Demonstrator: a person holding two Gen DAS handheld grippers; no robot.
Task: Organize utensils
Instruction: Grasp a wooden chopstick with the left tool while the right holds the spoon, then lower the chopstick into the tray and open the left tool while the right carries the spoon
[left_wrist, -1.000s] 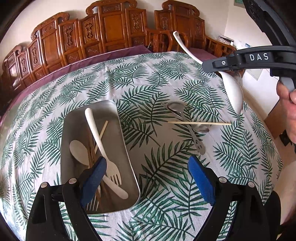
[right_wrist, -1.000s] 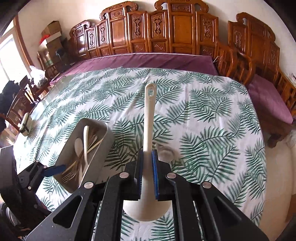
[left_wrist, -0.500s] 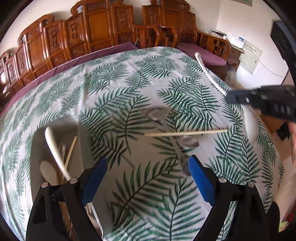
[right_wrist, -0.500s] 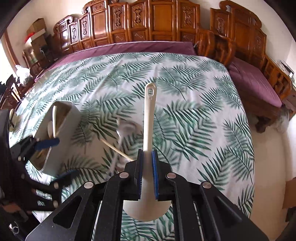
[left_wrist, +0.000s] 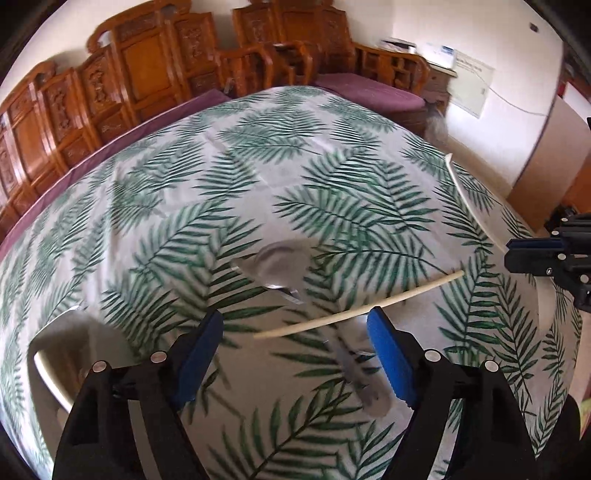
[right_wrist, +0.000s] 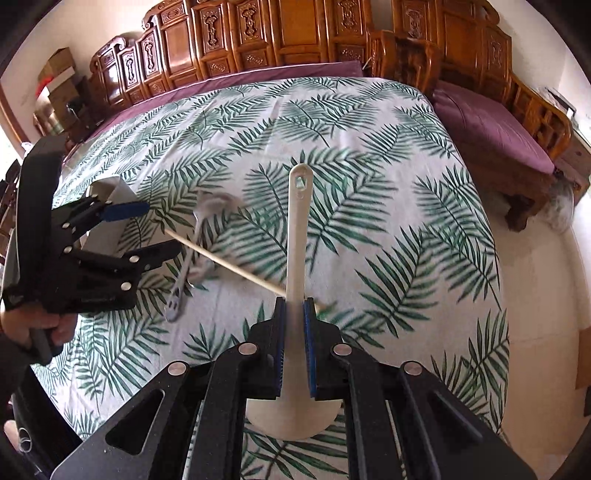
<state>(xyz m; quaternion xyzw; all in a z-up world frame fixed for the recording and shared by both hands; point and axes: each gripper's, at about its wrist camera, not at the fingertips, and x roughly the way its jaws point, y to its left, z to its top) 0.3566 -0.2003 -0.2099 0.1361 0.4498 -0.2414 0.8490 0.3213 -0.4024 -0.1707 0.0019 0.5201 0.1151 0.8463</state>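
One white ladle (right_wrist: 299, 236), one wooden chopstick (left_wrist: 360, 308), two metal spoons (right_wrist: 195, 251) (blurred, possibly more), one steel tray (right_wrist: 107, 206), two grippers (right_wrist: 293, 325).

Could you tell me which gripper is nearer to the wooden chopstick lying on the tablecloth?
The left. The open left gripper hovers right over the chopstick, its fingers straddling one end. The right gripper, shut on the white ladle, sits back beyond the other end.

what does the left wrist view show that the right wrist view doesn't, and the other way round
Only the left wrist view: a white utensil handle lying in the metal tray.

Only the right wrist view: the white ladle's bowl and holed handle tip, clamped in the right gripper, plus the person's hand.

Both: the open left gripper, the chopstick, metal spoons and the palm-leaf tablecloth.
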